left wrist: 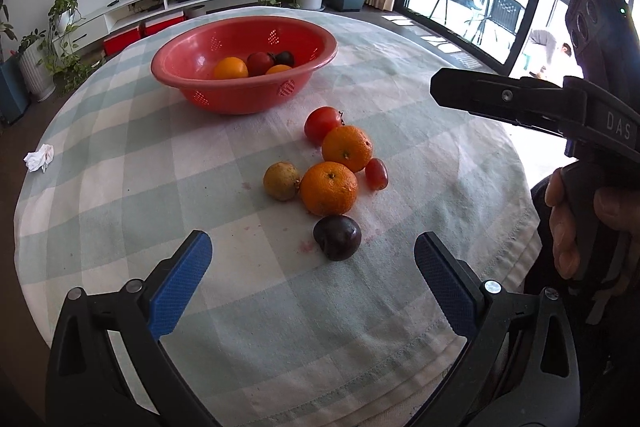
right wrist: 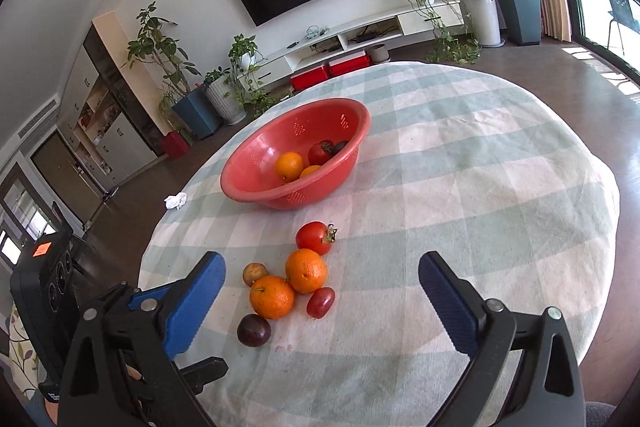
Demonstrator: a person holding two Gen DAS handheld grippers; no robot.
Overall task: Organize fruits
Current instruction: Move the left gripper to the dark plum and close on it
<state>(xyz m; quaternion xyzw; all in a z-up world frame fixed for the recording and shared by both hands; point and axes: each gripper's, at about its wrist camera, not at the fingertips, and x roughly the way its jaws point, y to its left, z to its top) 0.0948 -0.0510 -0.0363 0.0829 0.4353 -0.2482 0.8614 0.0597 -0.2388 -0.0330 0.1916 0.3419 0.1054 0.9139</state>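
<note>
Left gripper [left wrist: 312, 259]: jaws spread wide, nothing between the pads; hangs over the near edge of the table; blue fingers [left wrist: 180, 287] bare

Right gripper [right wrist: 320, 301]: jaws wide apart, grasping nothing; held at the right side of the table by a hand [left wrist: 568, 223]

Plum [left wrist: 337, 237]: dark purple; closest fruit to the left gripper, just ahead of its fingertips and slightly right of the midline; on the cloth, not touched by either pad

Oranges: near orange [left wrist: 329, 188] just behind the plum; far orange [left wrist: 347, 148] behind it, the two touching or nearly so

Small red fruit [left wrist: 376, 173]: just right of the two oranges; in the right wrist view it lies between the right gripper's fingertips, a little ahead of them

Yellowish fruit [left wrist: 281, 181]: just left of the near orange

Tomato [left wrist: 322, 123]: at the far end of the loose cluster, toward the bowl

Bowl [left wrist: 244, 95]: red, perforated, toward the far edge of the table, apart from the cluster; holds two oranges, a tomato and a dark fruit

Tablecloth [left wrist: 120, 187]: pale green and white check; faint pink stains near the plum

Crumpled tissue [left wrist: 39, 157]: at the left edge of the table
</note>
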